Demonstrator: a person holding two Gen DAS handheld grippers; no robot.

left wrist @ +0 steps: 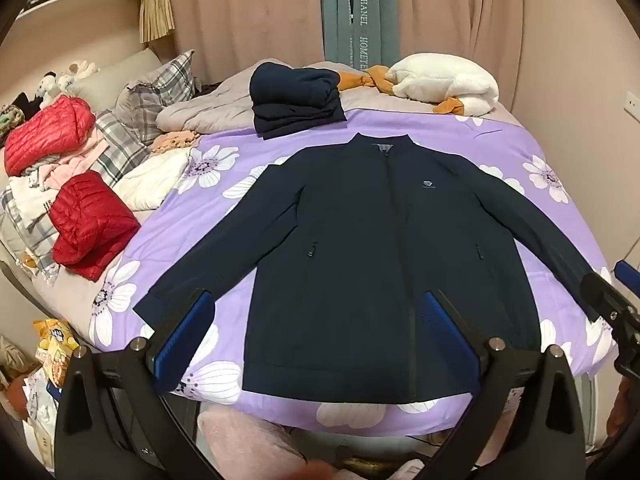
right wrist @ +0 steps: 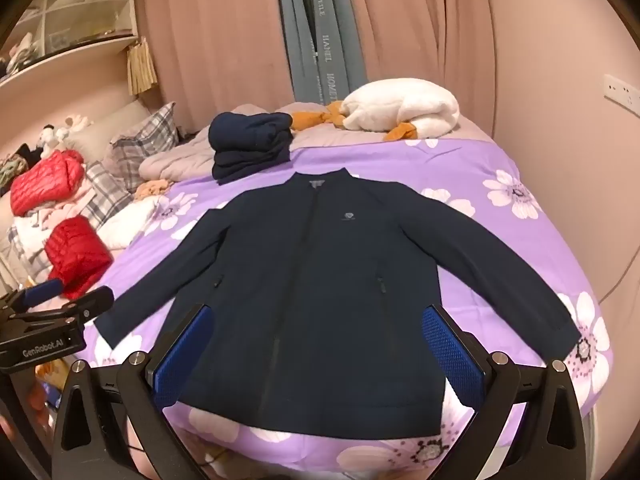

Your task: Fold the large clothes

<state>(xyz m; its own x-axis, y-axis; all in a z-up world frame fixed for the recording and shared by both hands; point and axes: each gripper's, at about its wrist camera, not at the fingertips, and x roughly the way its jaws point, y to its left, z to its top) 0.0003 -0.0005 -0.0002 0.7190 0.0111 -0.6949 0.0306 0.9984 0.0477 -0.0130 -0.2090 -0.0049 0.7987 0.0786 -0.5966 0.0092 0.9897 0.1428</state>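
My left claw [left wrist: 316, 336] and right claw [right wrist: 320, 356] both hover with jaws fully spread, pinching nothing, above the near hem of the navy jacket [left wrist: 384, 264]. The jacket lies flat, front up and zipped, in the middle of the purple floral bedsheet [left wrist: 540, 148], sleeves angled out left and right. Just beyond its collar sits a folded navy stack [left wrist: 296, 104]. Far right lies a white plush toy [left wrist: 444, 82]; at left, red puffer jackets [left wrist: 90, 226].
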